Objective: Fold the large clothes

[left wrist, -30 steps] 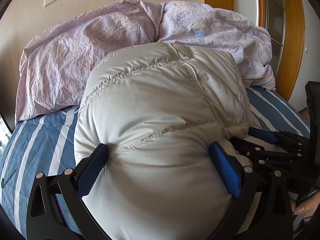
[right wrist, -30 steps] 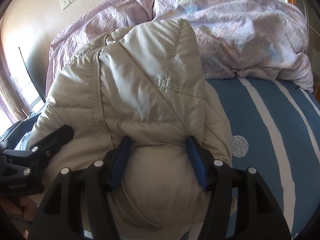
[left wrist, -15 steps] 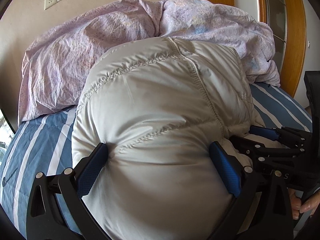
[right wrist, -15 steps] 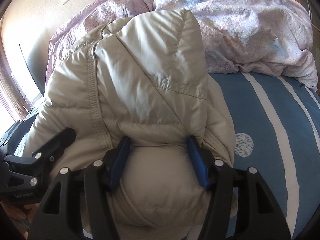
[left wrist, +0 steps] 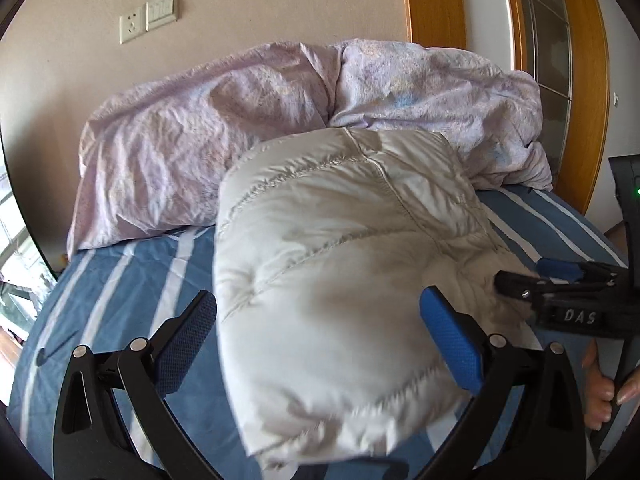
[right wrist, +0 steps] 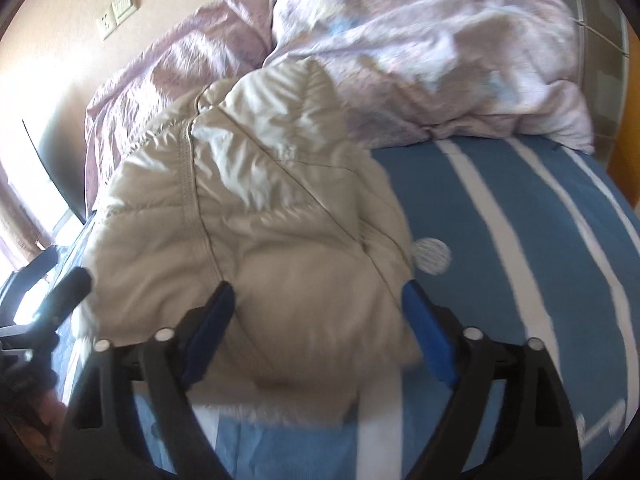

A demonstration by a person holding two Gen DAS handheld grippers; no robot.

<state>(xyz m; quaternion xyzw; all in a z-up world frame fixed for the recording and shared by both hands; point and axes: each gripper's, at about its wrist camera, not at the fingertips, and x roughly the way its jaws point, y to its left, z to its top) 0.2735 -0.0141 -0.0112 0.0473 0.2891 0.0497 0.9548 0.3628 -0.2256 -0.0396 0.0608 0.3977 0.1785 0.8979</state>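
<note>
A puffy beige down jacket [left wrist: 344, 264] lies folded in a thick bundle on the blue striped bed sheet [left wrist: 132, 280]. It also shows in the right wrist view [right wrist: 256, 216]. My left gripper [left wrist: 320, 332] is open, its blue pads apart, with the jacket's near end lying between them and the left pad clear of the fabric. My right gripper [right wrist: 320, 320] is open too, its pads spread wide beside the jacket's near end. The right gripper shows at the right of the left wrist view [left wrist: 560, 292].
A crumpled lilac duvet [left wrist: 280, 120] is heaped at the head of the bed against the beige wall. A wooden door frame [left wrist: 580, 80] stands at the right. A dark screen [right wrist: 52, 168] and a bright window are at the left.
Both grippers have opened and let go of the jacket. The jacket has dropped lower onto the bed and both grippers have drawn back from it.
</note>
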